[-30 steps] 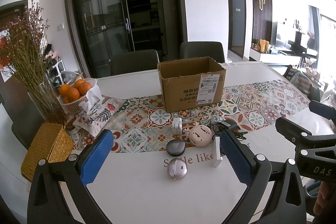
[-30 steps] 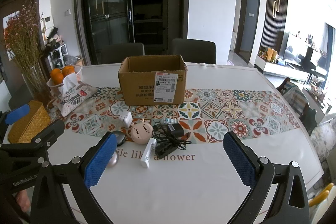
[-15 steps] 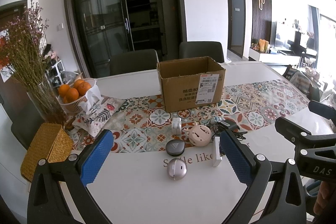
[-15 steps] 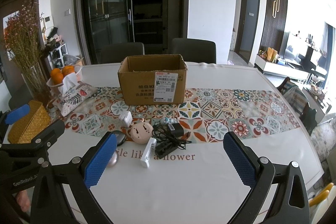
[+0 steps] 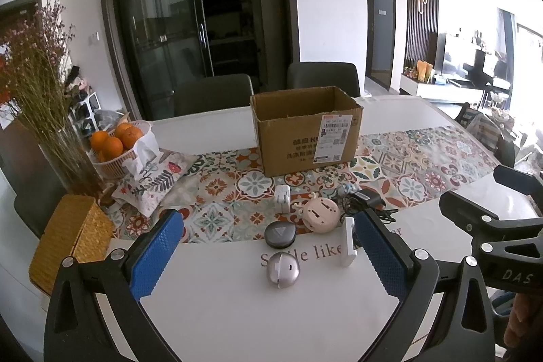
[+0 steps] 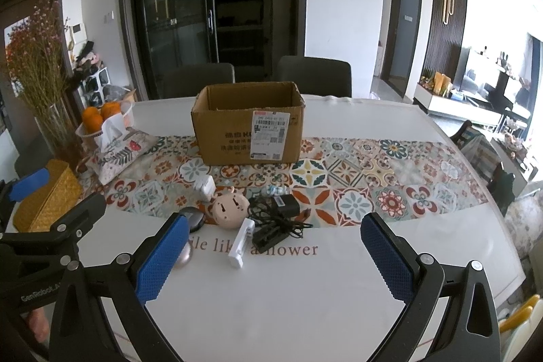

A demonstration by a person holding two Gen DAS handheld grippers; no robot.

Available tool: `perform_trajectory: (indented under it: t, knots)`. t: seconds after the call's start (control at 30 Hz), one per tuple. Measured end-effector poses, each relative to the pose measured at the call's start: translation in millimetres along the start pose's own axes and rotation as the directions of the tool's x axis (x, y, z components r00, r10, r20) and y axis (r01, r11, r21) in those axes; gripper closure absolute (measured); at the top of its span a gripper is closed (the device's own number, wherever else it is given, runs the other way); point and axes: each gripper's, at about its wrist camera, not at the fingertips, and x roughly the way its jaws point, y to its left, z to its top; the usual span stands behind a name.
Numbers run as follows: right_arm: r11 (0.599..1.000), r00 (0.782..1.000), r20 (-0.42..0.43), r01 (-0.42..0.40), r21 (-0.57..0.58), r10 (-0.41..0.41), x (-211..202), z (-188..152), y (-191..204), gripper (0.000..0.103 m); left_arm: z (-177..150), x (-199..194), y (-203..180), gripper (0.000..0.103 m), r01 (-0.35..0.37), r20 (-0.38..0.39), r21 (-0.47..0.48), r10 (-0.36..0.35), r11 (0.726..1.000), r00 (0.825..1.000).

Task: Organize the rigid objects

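Nothing moved vs earlier frames. Left tool (image 5: 268, 256) & right tool (image 6: 271, 255) both spread wide, empty, above the counter (image 6: 305, 294). Small gadgets, incl. silver round case (image 5: 282, 270) & white charger (image 6: 241, 241), lie clustered near side of open cardboard box (image 6: 247, 124).

Both views set low over the near edge of the white table (image 5: 237, 304), facing the open brown cardboard box (image 6: 246, 128); left view from left, right view from right, sharing the small-device cluster.
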Motion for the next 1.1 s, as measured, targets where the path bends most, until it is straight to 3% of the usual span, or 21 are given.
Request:
perform_trajectory:
  t: [0.47,0.7,0.93,1.1]
  knots:
    - [0.998,0.995,-0.097,-0.025,-0.065,0.018,49.0,-0.5,12.7,0.001,-21.0,49.1,8.2,0.001,-0.053,-0.109,0.043,0.057,0.998,0.992]
    - [0.992,0.989,-0.144,-0.044,-0.114,0.028,80.1,-9.1,22.4,0.001,-39.7,84.4,11.4,0.008,-0.001,-0.185,0.027,0.006,1.000,0.983]
    - [0.991,0.972,-0.230,-0.073,-0.115,0.045,112.7,-26.8,24.0,0.001,-64.8,118.2,5.2,0.011,0.029,-0.257,0.033,-0.020,0.999,0.966]
    - [0.992,0.945,-0.321,-0.100,-0.076,0.071,138.2,-41.4,23.1,0.005,-76.9,141.2,3.1,0.018,0.057,-0.305,0.030,-0.045,0.998,0.951]
